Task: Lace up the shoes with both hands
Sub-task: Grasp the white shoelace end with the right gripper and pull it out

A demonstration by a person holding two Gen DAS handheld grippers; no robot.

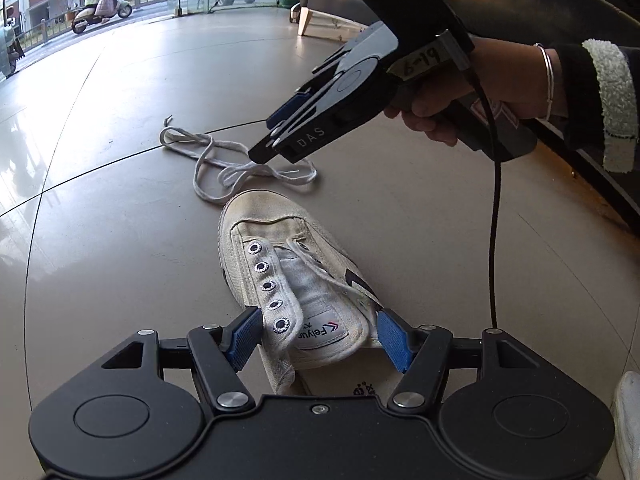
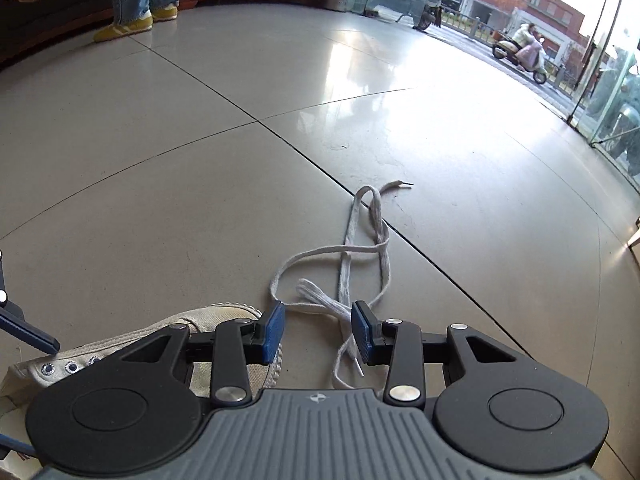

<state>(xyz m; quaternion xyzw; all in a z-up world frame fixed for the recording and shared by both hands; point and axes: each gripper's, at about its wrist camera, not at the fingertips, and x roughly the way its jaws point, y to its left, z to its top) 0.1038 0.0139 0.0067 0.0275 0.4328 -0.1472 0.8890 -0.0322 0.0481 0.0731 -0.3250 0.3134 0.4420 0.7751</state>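
Note:
A white canvas shoe (image 1: 288, 264) lies on the tiled floor, toe pointing away, with a row of empty metal eyelets (image 1: 267, 285) and a lace threaded through the far side. The white lace (image 1: 240, 168) trails in loose loops on the floor beyond the toe. My left gripper (image 1: 320, 336) is open, its blue pads on either side of the shoe's tongue and collar. My right gripper (image 1: 264, 152) hovers just above the lace pile. In the right wrist view it (image 2: 318, 330) is open, with lace strands (image 2: 344, 320) lying between its pads and the shoe's toe (image 2: 216, 320) at lower left.
A dark sofa with a wooden leg (image 1: 308, 20) stands behind my right hand. A cable (image 1: 494, 240) hangs from the right gripper. A person in jeans and yellow shoes (image 2: 132, 24) stands far off. Glass walls (image 2: 600, 100) show the street. Another white shoe edge (image 1: 628, 420) sits at right.

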